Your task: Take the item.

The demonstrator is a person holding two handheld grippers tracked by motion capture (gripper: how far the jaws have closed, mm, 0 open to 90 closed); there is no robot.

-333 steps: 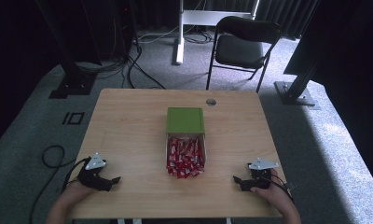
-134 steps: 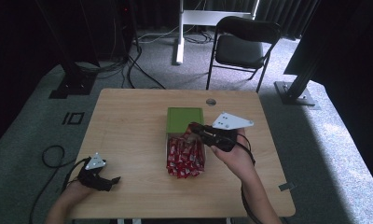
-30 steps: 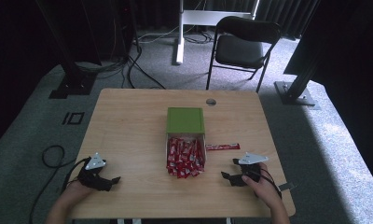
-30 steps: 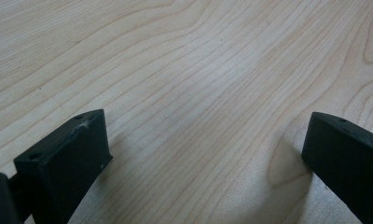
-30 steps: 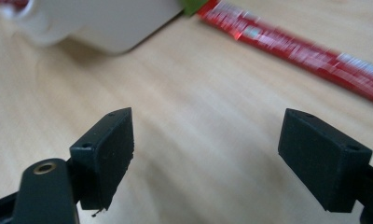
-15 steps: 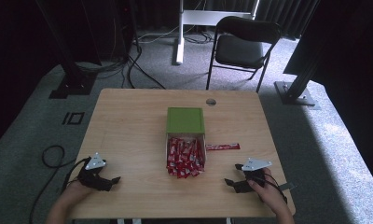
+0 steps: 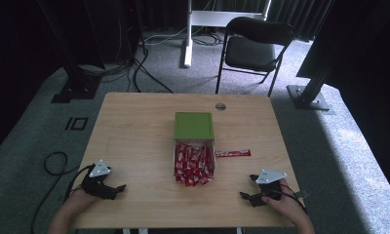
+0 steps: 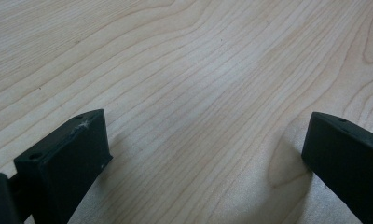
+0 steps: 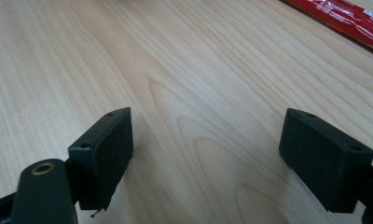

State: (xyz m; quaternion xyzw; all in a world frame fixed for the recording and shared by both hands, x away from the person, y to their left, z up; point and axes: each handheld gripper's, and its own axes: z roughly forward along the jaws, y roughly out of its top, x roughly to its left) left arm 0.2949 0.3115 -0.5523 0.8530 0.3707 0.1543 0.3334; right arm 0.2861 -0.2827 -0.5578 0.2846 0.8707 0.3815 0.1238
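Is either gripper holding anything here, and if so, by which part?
Nothing is held. The left gripper and right gripper both rest open on the table, jaws apart over bare wood.

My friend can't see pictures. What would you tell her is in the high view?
A green box sits mid-table, red packets spilling from its open near side, one red packet lying alone to their right. The left gripper and right gripper rest open at the wooden table's near corners.
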